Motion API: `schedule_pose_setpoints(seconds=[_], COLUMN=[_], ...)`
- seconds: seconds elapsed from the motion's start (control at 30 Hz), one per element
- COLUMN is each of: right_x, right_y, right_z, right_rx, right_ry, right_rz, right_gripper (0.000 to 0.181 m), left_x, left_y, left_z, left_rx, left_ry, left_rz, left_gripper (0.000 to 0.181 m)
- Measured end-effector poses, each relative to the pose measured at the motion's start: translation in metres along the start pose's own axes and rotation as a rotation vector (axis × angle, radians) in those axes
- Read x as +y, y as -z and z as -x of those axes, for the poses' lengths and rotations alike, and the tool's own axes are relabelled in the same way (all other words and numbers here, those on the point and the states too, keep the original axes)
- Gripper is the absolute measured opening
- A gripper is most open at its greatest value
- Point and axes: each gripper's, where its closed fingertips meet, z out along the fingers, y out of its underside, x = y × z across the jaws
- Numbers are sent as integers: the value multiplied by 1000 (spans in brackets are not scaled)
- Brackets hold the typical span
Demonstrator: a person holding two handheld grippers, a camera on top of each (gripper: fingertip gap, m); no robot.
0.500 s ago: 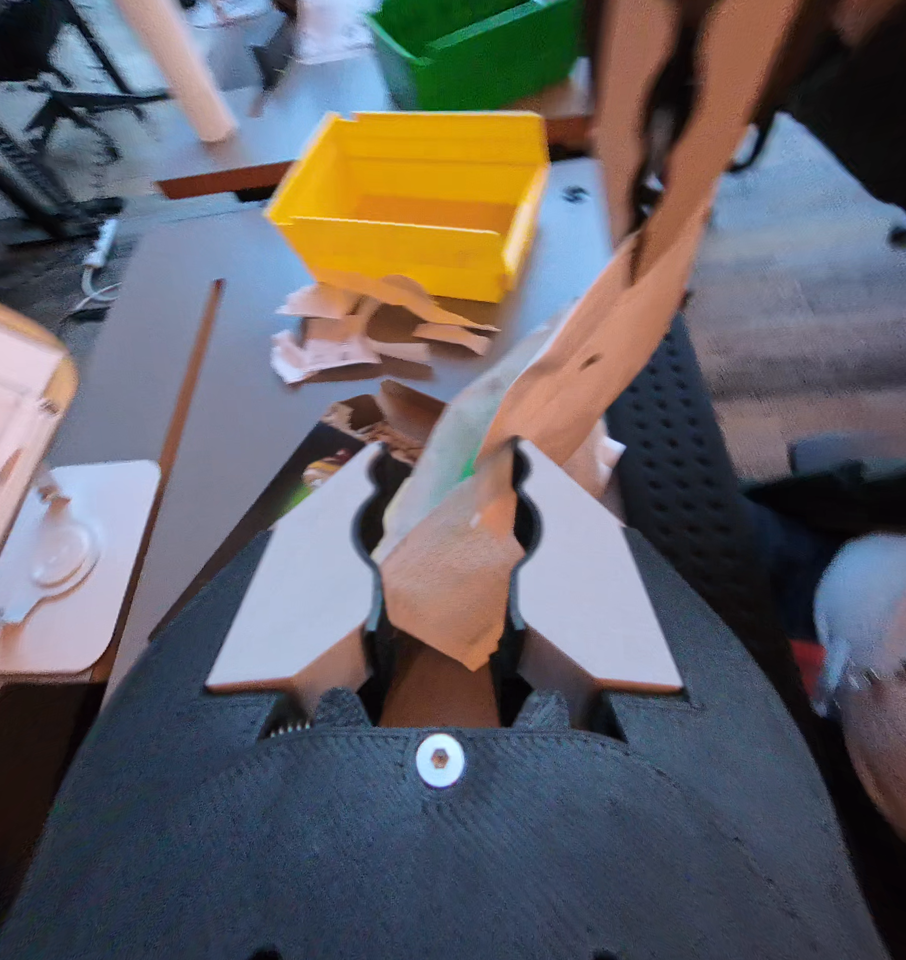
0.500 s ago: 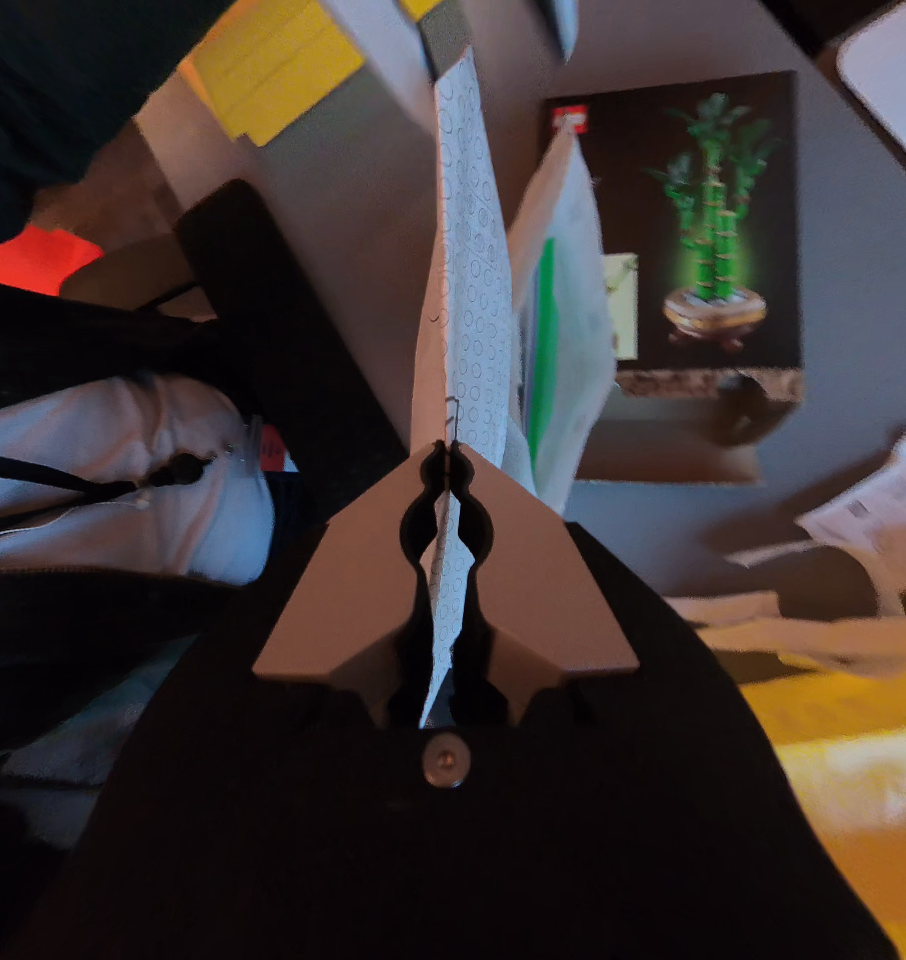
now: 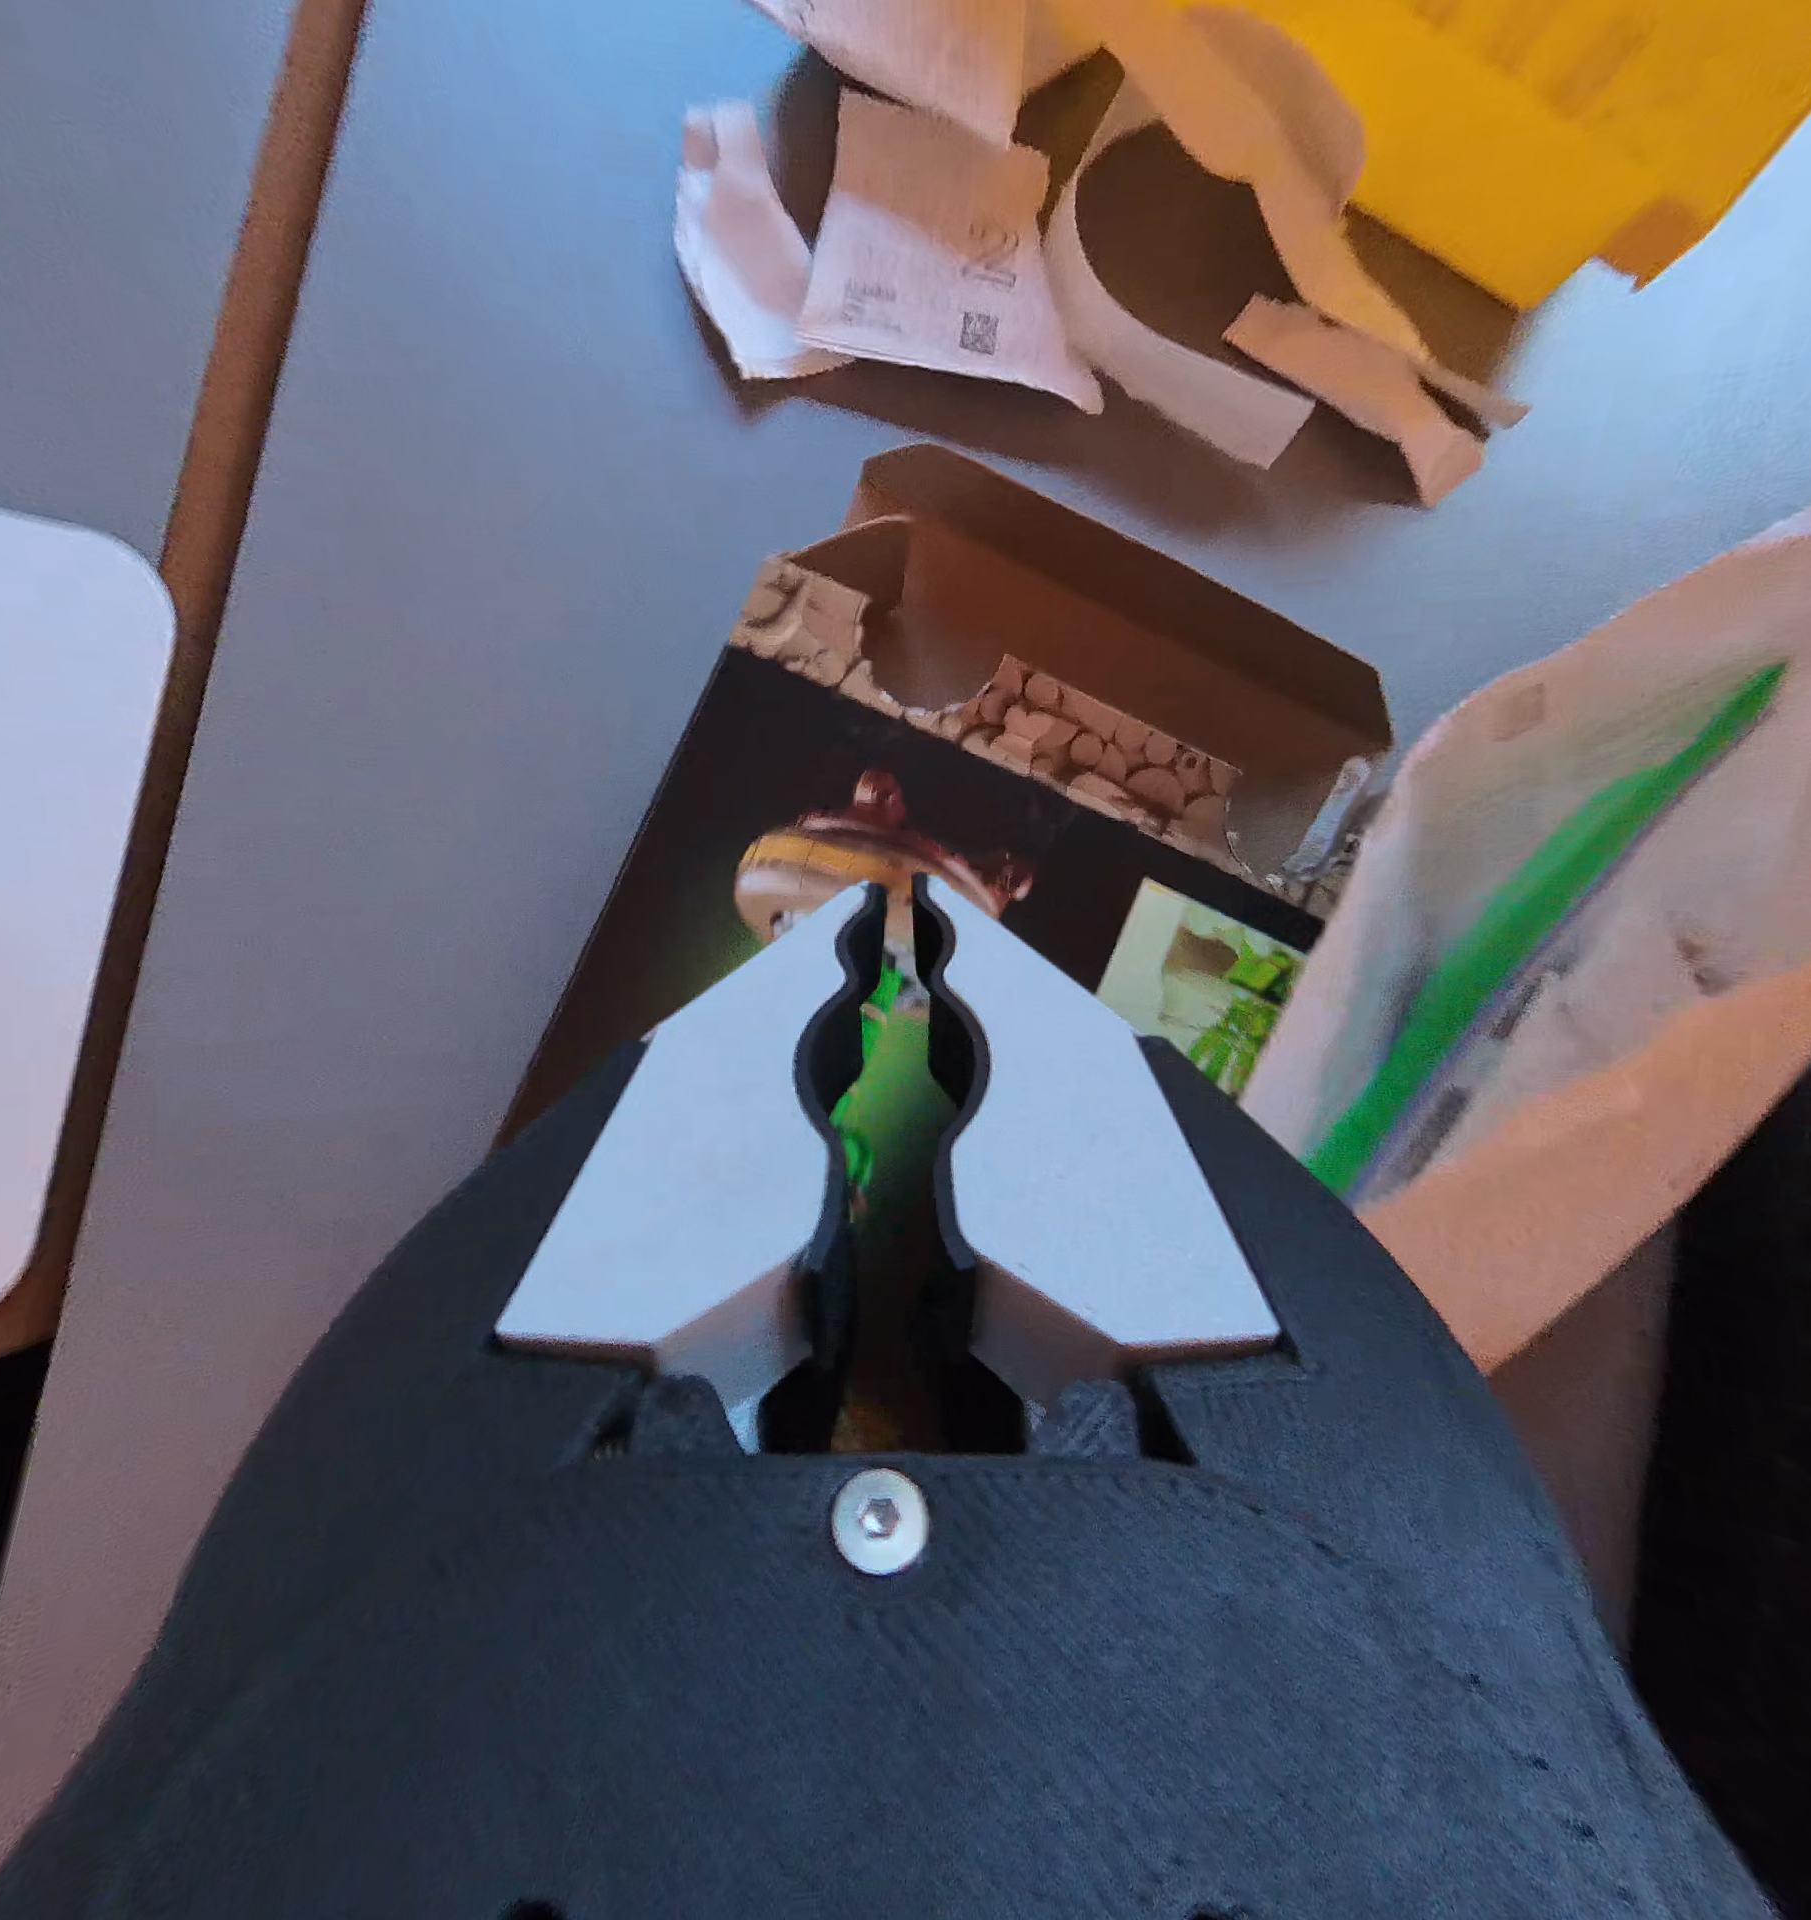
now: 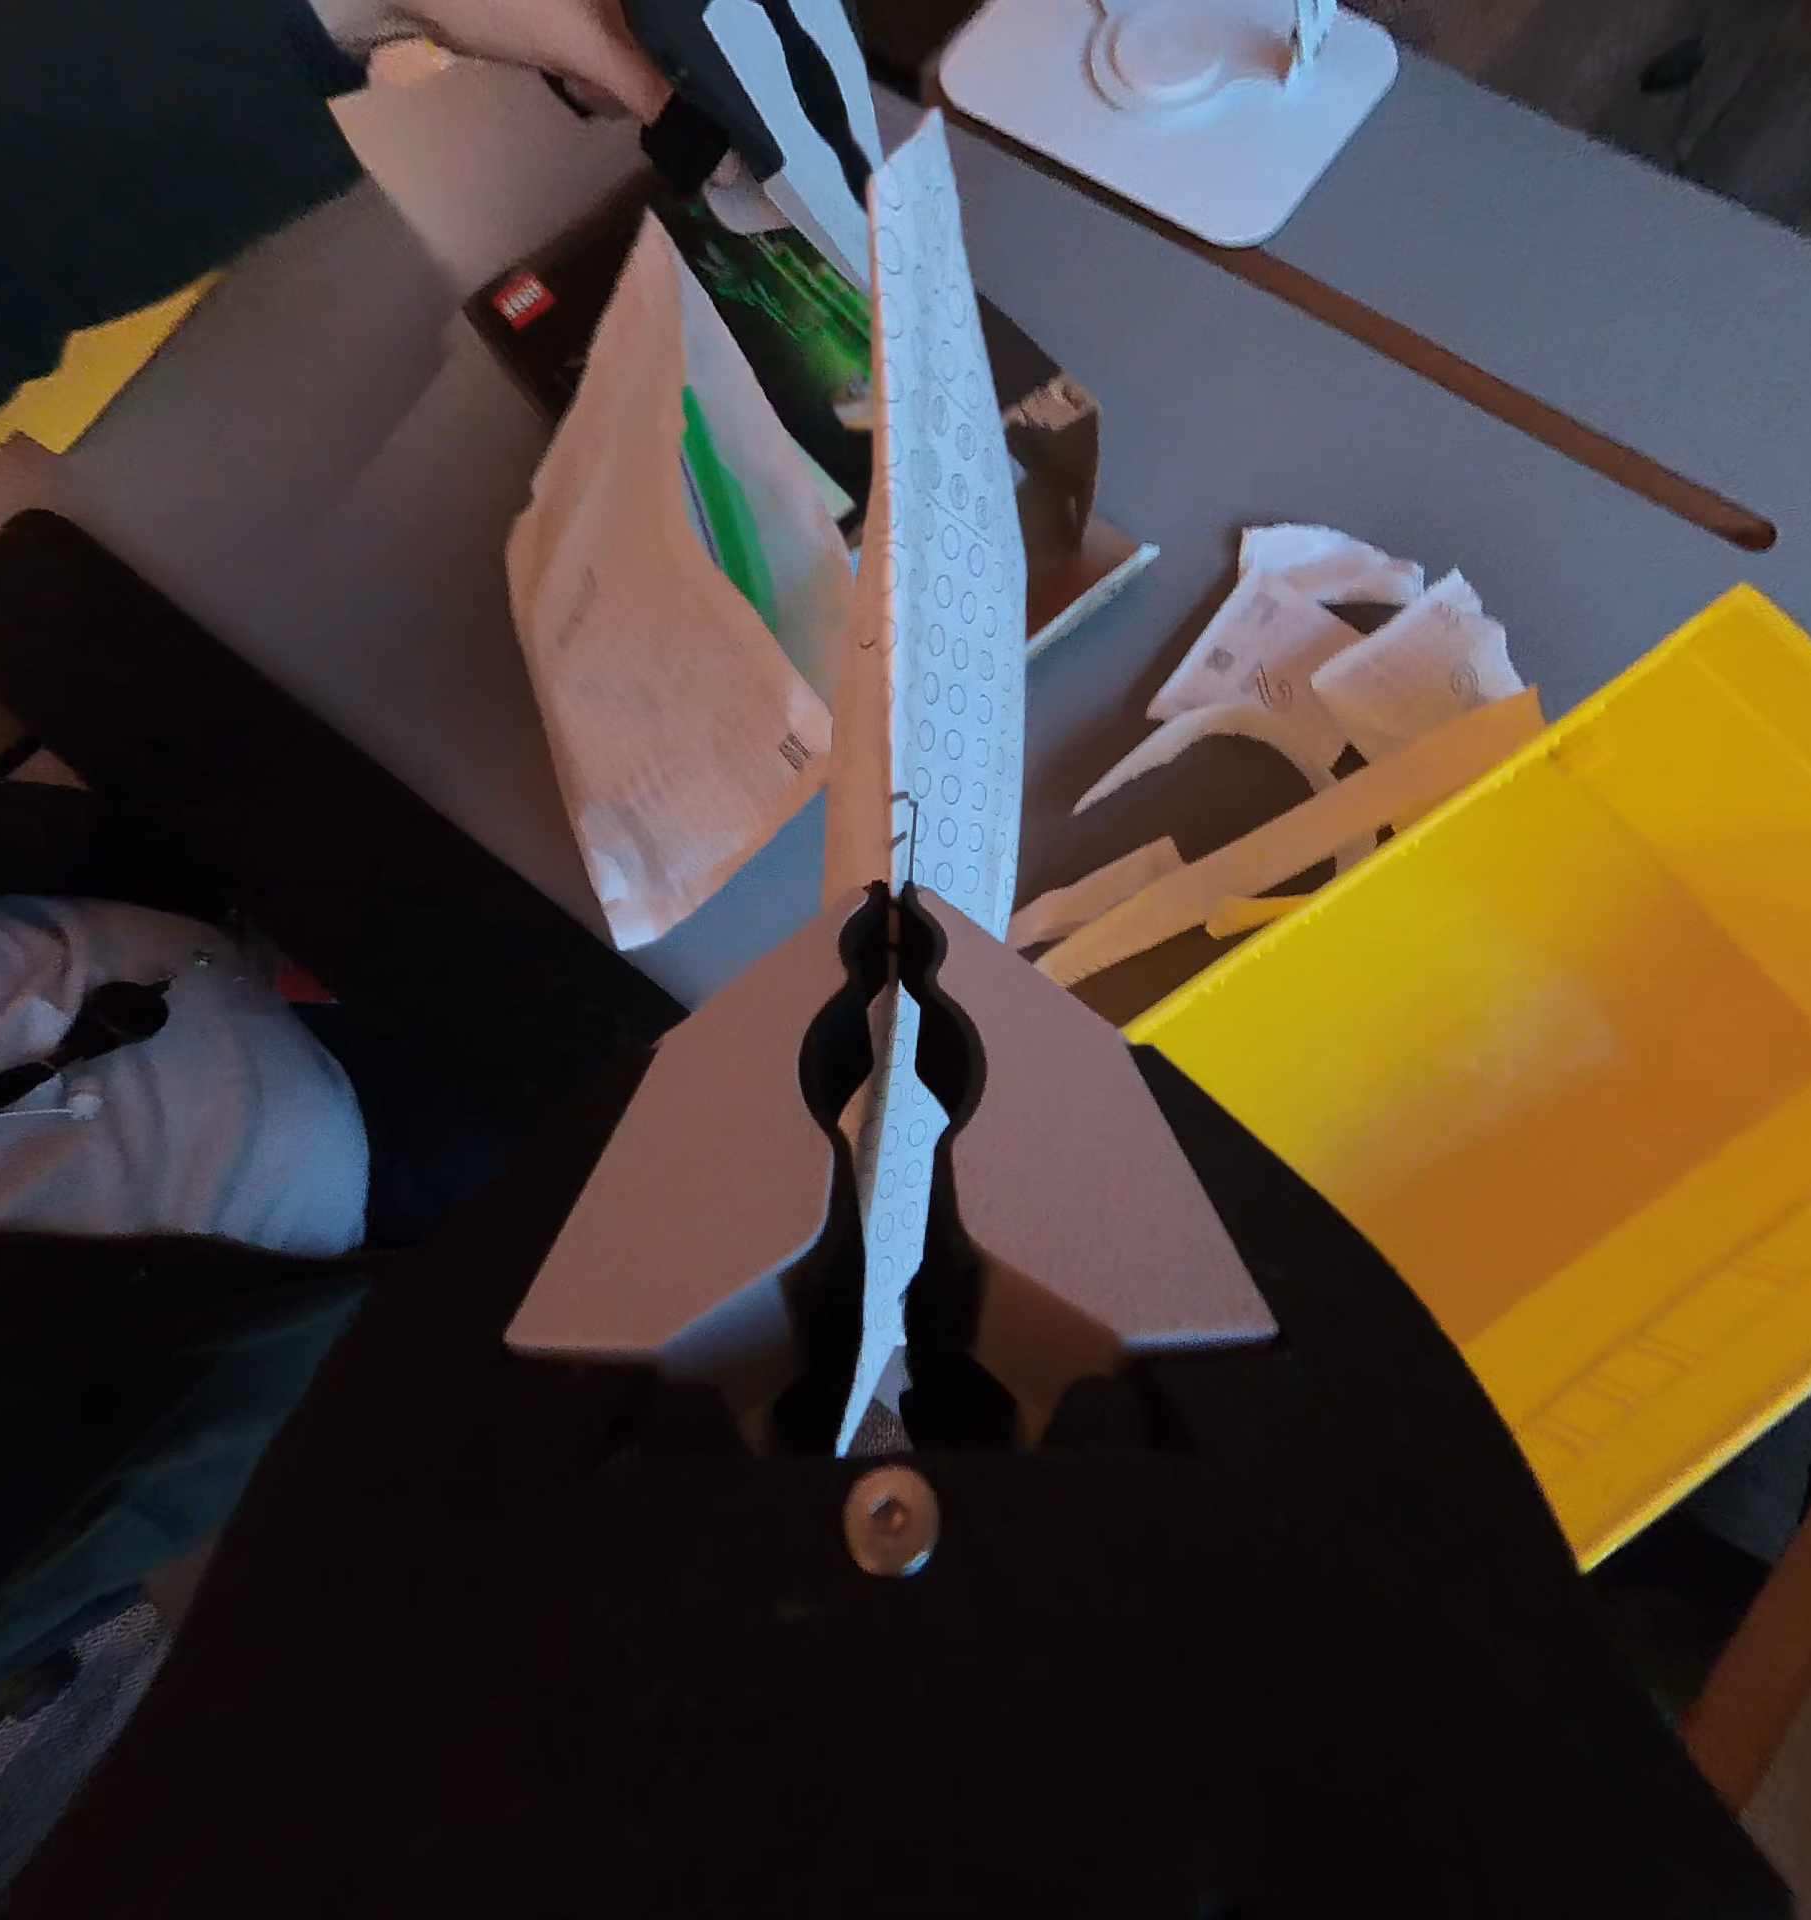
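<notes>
While the right gripper is pinched tight on a white sheet with printed circles, that sheet runs pretty much straight out along the fingers, edge-on to the camera, its long axis pointing away toward the far side of the grey table. The other end reaches up near the left gripper at the top of the right wrist view, though I can't tell if it's touching there.

The left gripper has its jaws nearly together, just a thin slit, and nothing is between them; you see right through to the dark picture box lying below it. So the left one is empty and hanging over that box.

To the right of the left gripper, close by, is a paper bag with a green stripe, leaning up off the table. Farther out are torn paper scraps and then a yellow bin at the far right. From the right wrist view the yellow bin sits just right of the gripper, open and apparently empty.
</notes>
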Motion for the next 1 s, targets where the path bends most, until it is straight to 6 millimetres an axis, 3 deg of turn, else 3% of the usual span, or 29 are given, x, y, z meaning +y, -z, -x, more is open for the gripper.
schedule_pose_setpoints(seconds=[0.13,0.2,0.27,0.3,0.33,0.43,0.5,0.67,0.73,0.83,1.0], right_x=[13,16,18,19,20,25,27,30,31,31,29], right_y=[-17,-23,-28,-30,-31,-33,-34,-31,-30,-29,-21], right_z=[-18,-22,-25,-27,-28,-31,-32,-29,-25,-16,2], right_rx=[11,-2,-17,-22,-25,-33,-42,-60,-63,-65,-66], right_ry=[-28,-38,-45,-47,-44,-43,-43,-38,-30,-14,17], right_rz=[10,-3,-16,-22,-28,-41,-51,-74,-78,-83,-103], right_gripper=[0,0,0,0,0,0,0,0,0,0,0], left_x=[-28,-39,-44,-41,-36,-28,-10,30,44,60,77], left_y=[-37,-52,-66,-72,-78,-82,-79,-58,-46,-19,23], left_z=[-10,-8,-10,-11,-14,-15,-15,-17,-16,-6,11], left_rx=[-55,-125,-159,-189,-211,-336,-429,-593,-631,-708,-748], left_ry=[-132,-44,107,160,205,205,168,80,81,39,91], left_rz=[35,75,133,179,235,334,484,791,892,1042,1067], left_gripper=[11,11,43,68,81,87,90,76,64,24,17])
